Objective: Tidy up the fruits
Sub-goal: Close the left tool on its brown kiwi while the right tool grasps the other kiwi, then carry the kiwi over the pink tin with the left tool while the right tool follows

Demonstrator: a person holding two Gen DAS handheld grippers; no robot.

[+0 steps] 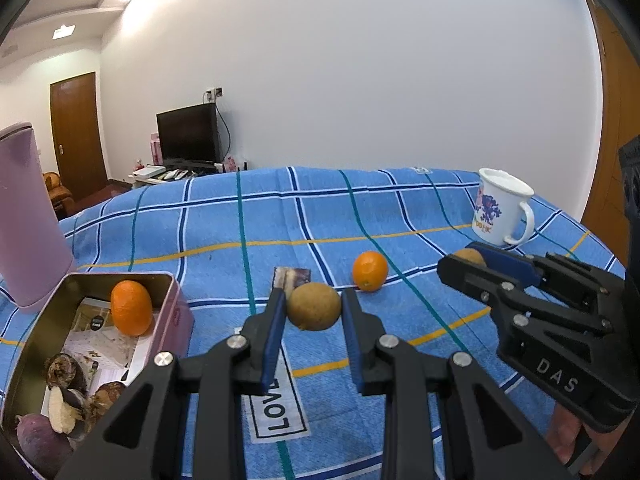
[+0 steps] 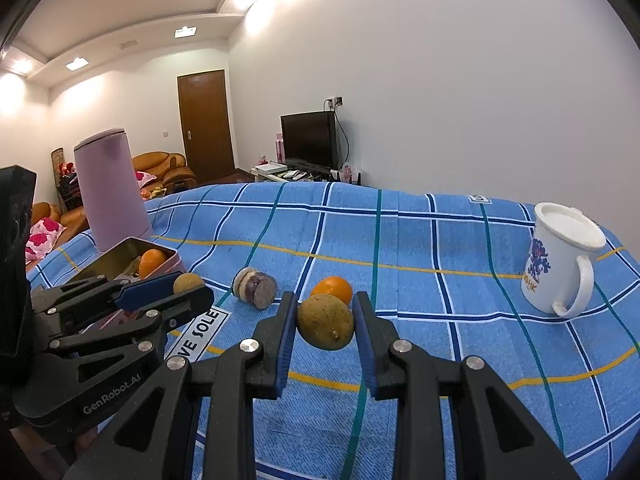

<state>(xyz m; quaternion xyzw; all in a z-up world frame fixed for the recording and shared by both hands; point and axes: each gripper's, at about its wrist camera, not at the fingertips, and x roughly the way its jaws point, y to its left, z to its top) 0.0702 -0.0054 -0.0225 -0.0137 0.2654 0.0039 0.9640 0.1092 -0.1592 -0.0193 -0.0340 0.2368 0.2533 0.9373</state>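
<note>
Two kiwis point(image 1: 314, 306) point(image 2: 326, 322), each seemingly gripped between tool point(image 1: 313, 312) point(image 2: 325, 320) fingers.

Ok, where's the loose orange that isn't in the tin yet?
The loose orange sits on the blue checked cloth, just beyond the brown fruit in the right gripper; the white mug stands farther right.

Two brown kiwis point(image 1: 314, 306) point(image 2: 325, 322) are sitting between claw fingers; one orange point(image 1: 370, 271) is lying on the blue bedspread, another orange point(image 1: 131, 307) is resting inside the tin point(image 1: 176, 312).

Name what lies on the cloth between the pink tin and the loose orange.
A stubby purple-brown piece lies between the pink tin and the loose orange, clearest in the right wrist view.
</note>
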